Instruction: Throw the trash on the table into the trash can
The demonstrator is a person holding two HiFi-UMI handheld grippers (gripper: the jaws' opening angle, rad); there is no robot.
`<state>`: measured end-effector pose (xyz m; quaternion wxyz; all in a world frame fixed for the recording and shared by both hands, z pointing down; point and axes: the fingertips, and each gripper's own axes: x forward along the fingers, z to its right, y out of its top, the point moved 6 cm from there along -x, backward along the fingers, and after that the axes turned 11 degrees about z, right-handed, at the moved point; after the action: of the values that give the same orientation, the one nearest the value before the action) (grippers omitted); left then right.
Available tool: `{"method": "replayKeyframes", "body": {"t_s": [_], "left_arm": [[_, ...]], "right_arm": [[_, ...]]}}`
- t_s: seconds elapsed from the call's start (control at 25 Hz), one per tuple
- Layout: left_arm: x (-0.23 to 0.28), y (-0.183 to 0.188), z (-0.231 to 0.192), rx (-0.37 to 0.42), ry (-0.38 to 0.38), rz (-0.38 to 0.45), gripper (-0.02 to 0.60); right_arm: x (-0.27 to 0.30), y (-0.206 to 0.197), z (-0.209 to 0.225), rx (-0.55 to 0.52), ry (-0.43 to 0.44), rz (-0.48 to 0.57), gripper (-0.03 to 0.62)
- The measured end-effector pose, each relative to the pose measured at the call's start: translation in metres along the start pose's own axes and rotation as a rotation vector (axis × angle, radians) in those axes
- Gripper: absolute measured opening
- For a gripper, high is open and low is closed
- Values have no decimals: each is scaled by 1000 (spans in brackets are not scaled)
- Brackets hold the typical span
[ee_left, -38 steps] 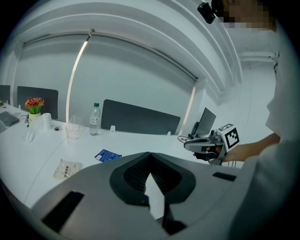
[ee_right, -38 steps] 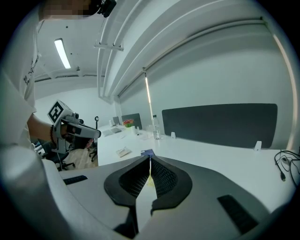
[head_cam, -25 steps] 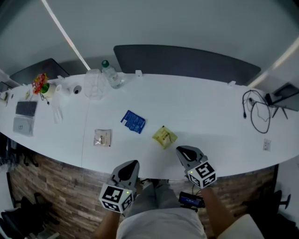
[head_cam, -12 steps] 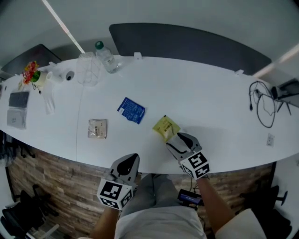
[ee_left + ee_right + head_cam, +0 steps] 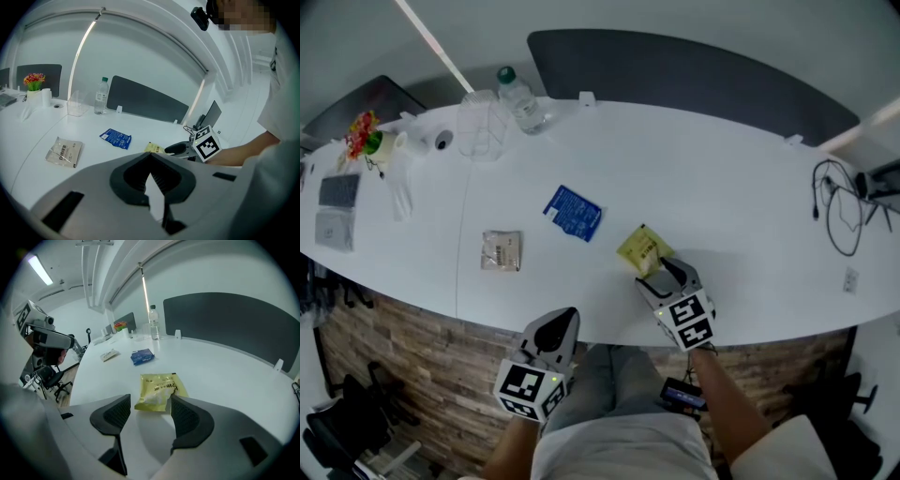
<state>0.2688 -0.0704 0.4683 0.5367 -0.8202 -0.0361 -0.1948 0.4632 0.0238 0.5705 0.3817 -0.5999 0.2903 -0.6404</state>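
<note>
Three packets lie on the white table (image 5: pixel 741 234): a yellow one (image 5: pixel 644 250), a blue one (image 5: pixel 574 212) and a beige one (image 5: pixel 502 250). My right gripper (image 5: pixel 667 275) stands open low over the table, right behind the yellow packet (image 5: pixel 160 391). Its jaws have just been opening; the packet's near edge lies level with the fingertips, with no pad pressing on it. My left gripper (image 5: pixel 562 323) hangs off the table's front edge, jaws shut and holding nothing (image 5: pixel 150 158). From it I see the blue packet (image 5: pixel 115 138) and the beige packet (image 5: pixel 64 151). No trash can is in view.
A water bottle (image 5: pixel 521 98), a clear container (image 5: pixel 478 136), a tape roll (image 5: pixel 442 141) and a flower pot (image 5: pixel 366 141) stand at the far left. Cables (image 5: pixel 839 211) lie at the right end. A dark partition (image 5: pixel 694 80) runs behind the table.
My right gripper moved forward and down from the table's front edge to the yellow packet, and its jaws opened. The left gripper stays below the front edge.
</note>
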Motion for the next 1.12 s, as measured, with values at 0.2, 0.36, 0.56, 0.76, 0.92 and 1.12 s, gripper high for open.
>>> {"method": "replayKeyframes", "body": {"t_s": [0.2,0.36,0.56,0.76,0.92,1.12], "left_arm": [[-4,-2,-4,-6,10,0,2],[-4,-1,-6,-9,15,2,2],[-3,2,-5,-9,16,12,2],[-5,7,-1,1,16,26,2],[-14,14,4,10,21,41,2],[-28,24,13,30,29,64,2]], "right_arm": [[3,-3,2,-5,-14,-29,254],[2,-1,5,-15,-21,-26,212],[-5,10,8,-22,-25,9,209],[-17,23,9,-22,-22,44,209],[-34,33,8,-32,-8,69,209],[-63,51,8,-52,19,115,209]]}}
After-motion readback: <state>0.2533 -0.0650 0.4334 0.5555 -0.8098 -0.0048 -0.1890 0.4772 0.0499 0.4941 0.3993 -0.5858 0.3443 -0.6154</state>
